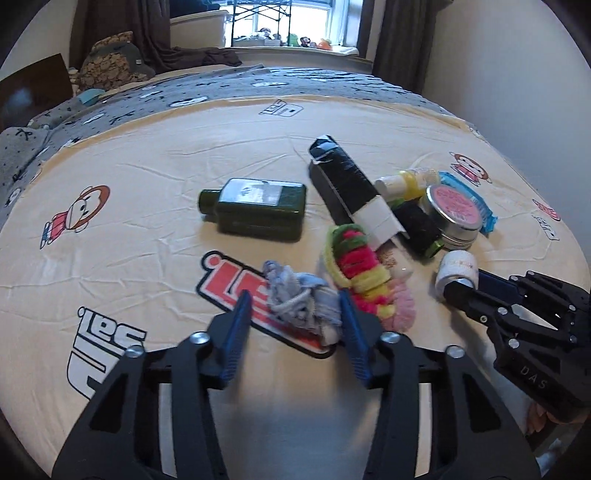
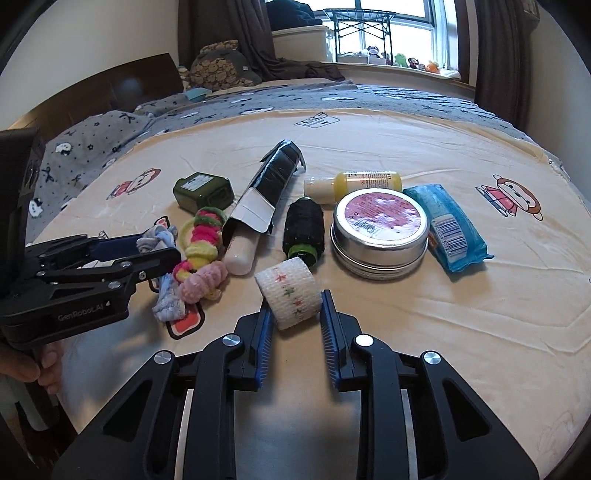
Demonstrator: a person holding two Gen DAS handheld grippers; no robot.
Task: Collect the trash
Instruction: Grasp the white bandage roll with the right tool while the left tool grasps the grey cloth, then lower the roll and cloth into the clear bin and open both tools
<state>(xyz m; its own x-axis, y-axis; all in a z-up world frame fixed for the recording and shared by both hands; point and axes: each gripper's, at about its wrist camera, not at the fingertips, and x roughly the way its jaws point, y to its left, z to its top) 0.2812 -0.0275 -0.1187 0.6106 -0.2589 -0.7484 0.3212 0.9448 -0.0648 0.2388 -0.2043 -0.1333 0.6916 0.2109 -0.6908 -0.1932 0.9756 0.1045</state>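
Note:
My left gripper (image 1: 295,299) is open, its blue pads on either side of a crumpled pale-blue scrunchie (image 1: 303,295) on the cream bed sheet (image 1: 147,177). My right gripper (image 2: 295,299) stands around a white bandage roll (image 2: 291,297) with star print, the pads at its sides. Whether they press it I cannot tell. The roll also shows in the left wrist view (image 1: 456,271). A heap of small items lies beyond: a dark green bottle (image 1: 255,210), a torn black carton (image 1: 351,188), a string of coloured scrunchies (image 1: 358,269), a round tin (image 2: 380,232), a blue packet (image 2: 448,227).
A yellow bottle (image 2: 358,184), a black roll (image 2: 304,227) and a white tube (image 2: 242,251) lie in the heap. A grey patterned blanket (image 2: 258,103) covers the far part of the bed. A dark headboard (image 2: 122,88) is at the left. A window (image 2: 391,33) is behind.

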